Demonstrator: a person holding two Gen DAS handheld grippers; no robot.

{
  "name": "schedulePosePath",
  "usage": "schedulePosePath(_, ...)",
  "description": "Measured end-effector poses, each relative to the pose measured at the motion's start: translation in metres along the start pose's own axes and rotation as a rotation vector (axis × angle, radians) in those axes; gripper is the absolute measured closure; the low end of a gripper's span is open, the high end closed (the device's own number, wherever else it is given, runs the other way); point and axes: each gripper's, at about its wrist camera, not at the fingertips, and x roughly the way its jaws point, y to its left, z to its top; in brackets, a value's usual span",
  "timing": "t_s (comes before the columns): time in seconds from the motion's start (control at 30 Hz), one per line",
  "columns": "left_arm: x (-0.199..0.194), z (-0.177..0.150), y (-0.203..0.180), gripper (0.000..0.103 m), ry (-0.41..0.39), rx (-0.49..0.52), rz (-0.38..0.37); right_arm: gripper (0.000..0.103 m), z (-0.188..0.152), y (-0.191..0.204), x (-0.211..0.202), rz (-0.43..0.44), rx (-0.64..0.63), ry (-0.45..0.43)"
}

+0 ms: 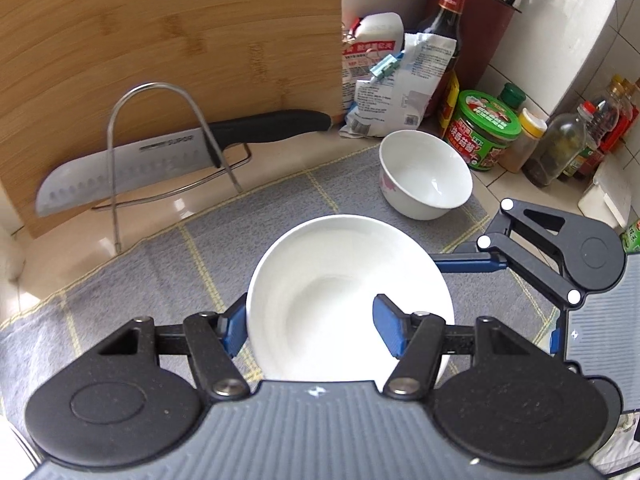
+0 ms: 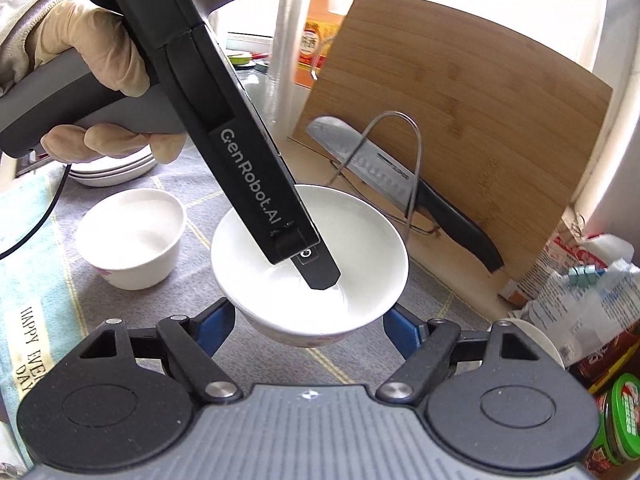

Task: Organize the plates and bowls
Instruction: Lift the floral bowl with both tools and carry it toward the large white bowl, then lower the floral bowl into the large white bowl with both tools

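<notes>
- Left gripper (image 1: 311, 329): jaws spread wide, straddling the near wall of a white bowl (image 1: 344, 272); one blue finger is outside the rim at 9 o'clock, the other hangs inside the bowl at 3 o'clock, and nothing is pinched
- In the right wrist view, one finger of that gripper dips into the bowl's hollow, and a gloved hand (image 2: 92, 40) holds its handle at 10 o'clock
- Right gripper (image 2: 310, 328): jaws spread, one finger on each side of the same bowl low on its outer wall; I cannot tell whether they touch it
- The bowl sits on a grey mat (image 1: 160, 272), dead centre between both tools
- A second bowl (image 1: 424, 176), white with a pink print, stands upright on the mat at 1 o'clock from the left gripper, apart from the first
- Stacked plates (image 2: 112, 170) lie at 10 o'clock in the right wrist view, partly hidden under the hand
- A knife (image 1: 160, 156) rests in a wire rack (image 1: 116, 128) at 10 o'clock, against an upright wooden board (image 1: 160, 20)
- A green-lidded jar (image 1: 486, 128) and a dark bottle (image 1: 444, 32) stand at 1 to 2 o'clock, behind the second bowl
</notes>
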Motion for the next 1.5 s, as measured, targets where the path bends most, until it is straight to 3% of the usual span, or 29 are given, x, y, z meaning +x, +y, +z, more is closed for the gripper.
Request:
schedulePosePath(0.37, -0.042, -0.034, 0.022, 0.040, -0.048, -0.094, 0.094, 0.018, 0.026, 0.028, 0.010, 0.080, -0.092, -0.048)
schedulePosePath(0.9, -0.077, -0.093, 0.054, 0.040, -0.058, -0.245, 0.202, 0.018, 0.053, 0.080, 0.035, 0.210, -0.212, -0.065)
schedulePosePath(1.5, -0.066, -0.118, 0.069, 0.040, -0.020, -0.305, 0.196, 0.018, 0.042, 0.107, 0.054, 0.256, -0.224, -0.008)
